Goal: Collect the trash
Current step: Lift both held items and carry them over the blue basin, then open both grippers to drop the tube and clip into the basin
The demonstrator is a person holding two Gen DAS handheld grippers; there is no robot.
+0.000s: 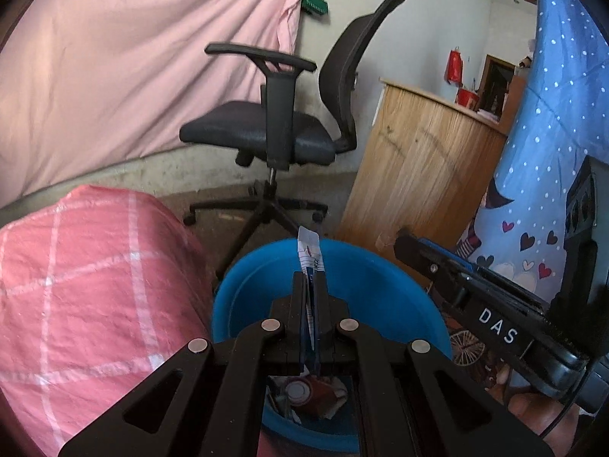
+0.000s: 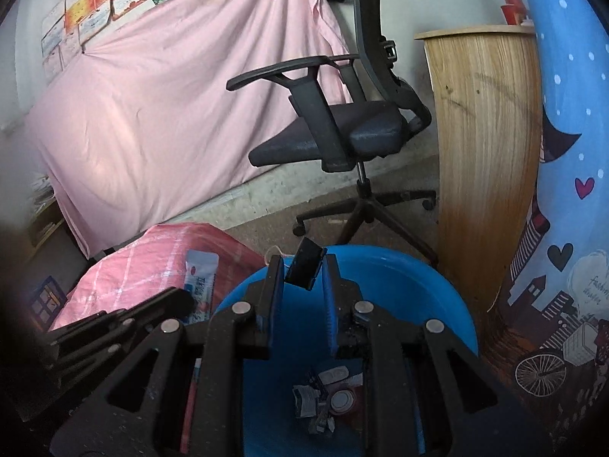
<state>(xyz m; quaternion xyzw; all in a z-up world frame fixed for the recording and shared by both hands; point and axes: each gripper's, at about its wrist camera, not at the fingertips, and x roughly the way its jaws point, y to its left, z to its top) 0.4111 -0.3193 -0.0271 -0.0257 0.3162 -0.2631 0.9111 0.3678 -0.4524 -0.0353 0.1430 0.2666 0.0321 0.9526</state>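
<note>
A blue plastic bin (image 1: 342,285) stands on the floor with trash in its bottom, among it a red can (image 1: 304,390) and crumpled wrappers (image 2: 308,396). My left gripper (image 1: 310,278) is shut on a flat blue-and-white wrapper (image 1: 309,251) and holds it upright above the bin. It also shows in the right wrist view (image 2: 200,285). My right gripper (image 2: 303,266) is over the bin (image 2: 399,278), its jaws a little apart around a small black object (image 2: 306,266) between the fingertips. The right gripper shows in the left wrist view (image 1: 475,289).
A pink checked bundle (image 1: 83,285) lies left of the bin. A black office chair (image 1: 274,129) stands behind it. A wooden cabinet (image 1: 422,167) and a blue patterned cloth (image 1: 552,152) are to the right. A pink sheet (image 1: 133,57) hangs on the wall.
</note>
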